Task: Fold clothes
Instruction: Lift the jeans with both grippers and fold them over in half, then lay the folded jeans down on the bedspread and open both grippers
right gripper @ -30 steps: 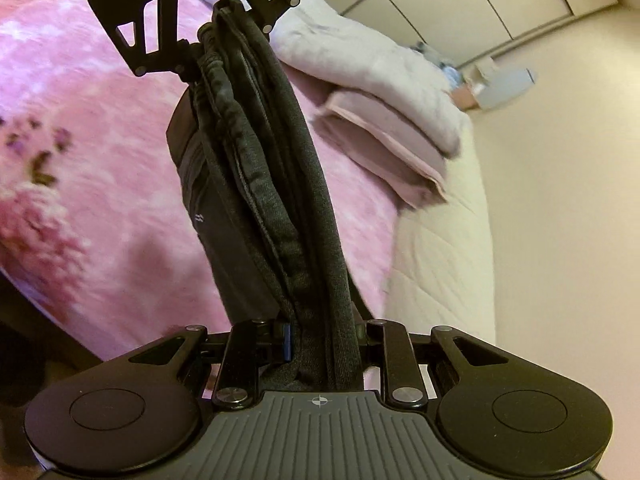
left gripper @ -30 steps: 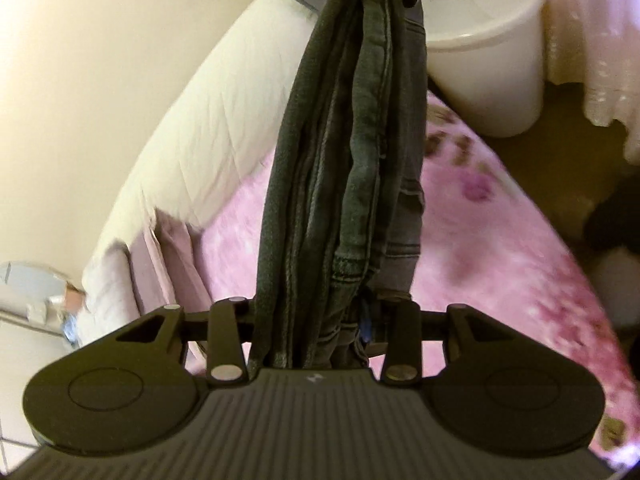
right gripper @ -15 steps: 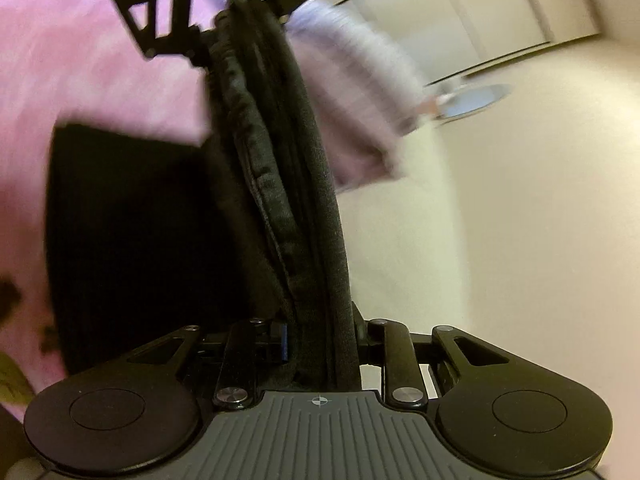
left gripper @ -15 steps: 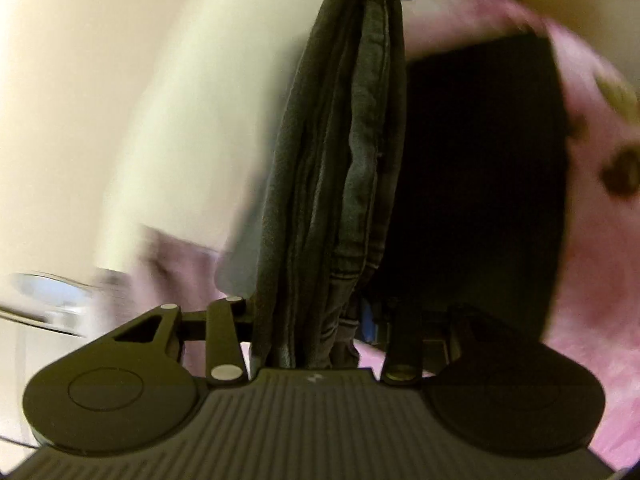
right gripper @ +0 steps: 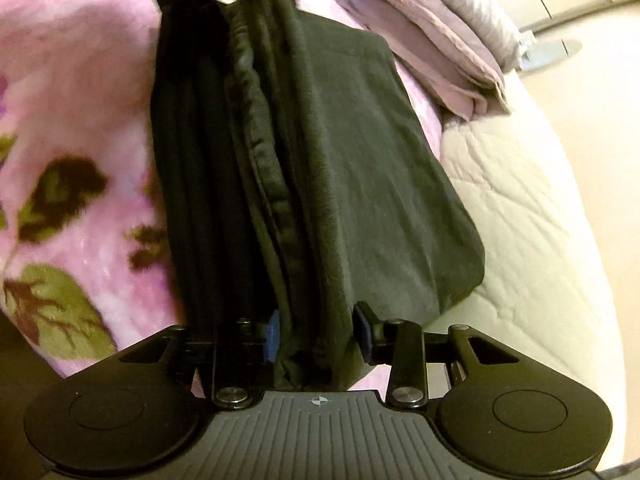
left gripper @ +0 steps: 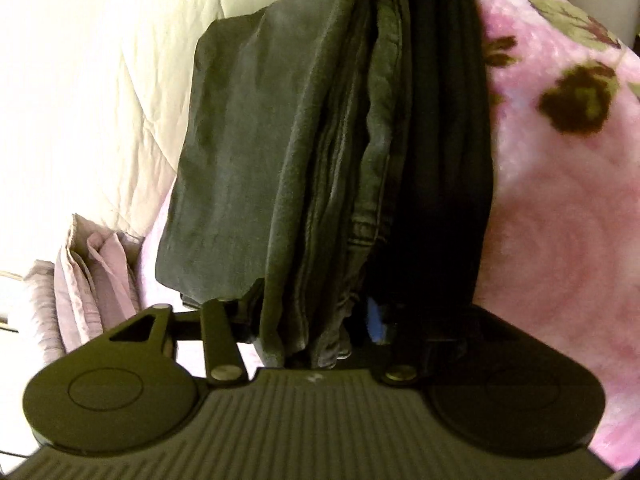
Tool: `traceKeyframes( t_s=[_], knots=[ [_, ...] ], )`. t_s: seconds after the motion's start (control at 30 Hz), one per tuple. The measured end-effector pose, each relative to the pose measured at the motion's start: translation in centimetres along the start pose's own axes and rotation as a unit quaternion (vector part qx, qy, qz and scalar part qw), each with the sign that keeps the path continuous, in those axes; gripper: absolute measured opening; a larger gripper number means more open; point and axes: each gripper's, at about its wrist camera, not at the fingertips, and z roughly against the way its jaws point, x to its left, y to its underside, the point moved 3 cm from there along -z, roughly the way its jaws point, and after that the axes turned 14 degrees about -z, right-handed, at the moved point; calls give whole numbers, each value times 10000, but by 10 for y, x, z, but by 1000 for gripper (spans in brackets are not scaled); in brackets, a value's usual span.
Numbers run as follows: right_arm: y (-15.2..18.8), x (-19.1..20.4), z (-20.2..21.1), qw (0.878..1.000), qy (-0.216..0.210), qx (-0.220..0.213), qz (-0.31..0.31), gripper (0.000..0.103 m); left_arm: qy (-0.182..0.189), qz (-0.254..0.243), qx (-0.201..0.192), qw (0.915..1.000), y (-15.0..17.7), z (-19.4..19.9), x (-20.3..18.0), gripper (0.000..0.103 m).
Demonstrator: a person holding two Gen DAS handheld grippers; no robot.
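the dark grey jeans (left gripper: 320, 160) were gathered into a long bunch of layered folds, stretched lengthwise away from each camera. one flat folded panel (right gripper: 372, 168) lay spread on the pink floral blanket (right gripper: 80, 100) of the bed, reaching toward the cream quilt (left gripper: 100, 80). a stitched hem (left gripper: 364, 236) showed among the folds; the far end was perhaps raised, though blurred.

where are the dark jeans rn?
The dark jeans are stretched between the left claw and the right claw, centre of both wrist views, lower fold lying on the pink floral blanket beside the cream quilt.
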Motion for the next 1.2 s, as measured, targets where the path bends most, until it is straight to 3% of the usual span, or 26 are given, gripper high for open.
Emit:
traceKeyframes(
  t_s=[0.13,0.23,0.33,0.53,0.63,0.7,0.77,0.83,1.0,1.07,1.17,1.2],
  knots=[
    [-14,-8,22,9997,47,13,-251,25,-142,57,-85,9998,7,19,6,39],
    [-14,6,33,10000,-41,41,-62,25,-2,-102,-96,9999,11,17,-10,39],
    [-7,24,23,9996,-81,227,115,26,-164,-385,-128,9990,16,8,-24,40],
    [-12,34,37,9990,61,390,216,29,-253,-376,-2,9990,32,23,-16,46],
    [-11,36,51,9988,103,432,188,31,-108,220,136,9996,29,29,-7,46],
    [-11,36,63,9989,105,461,-1,32,44,987,178,9949,42,42,3,46],
    [-9,31,78,9980,28,501,-392,32,299,2099,70,9772,51,55,7,46],
    [-14,24,88,9941,-140,430,-986,32,360,3053,-121,9515,59,69,21,46],
    [-36,-17,100,9676,-116,-30,-2522,32,319,3914,-489,9184,36,79,43,44],
    [-41,-33,95,9471,-127,-110,-3205,32,640,4199,-338,9047,36,59,45,42],
    [-32,-56,62,8868,-619,237,-4575,32,1094,4576,-29,8824,42,32,36,42],
    [-31,-57,56,8778,-703,318,-4728,32,1121,4596,24,8810,42,29,34,45]
  ],
)
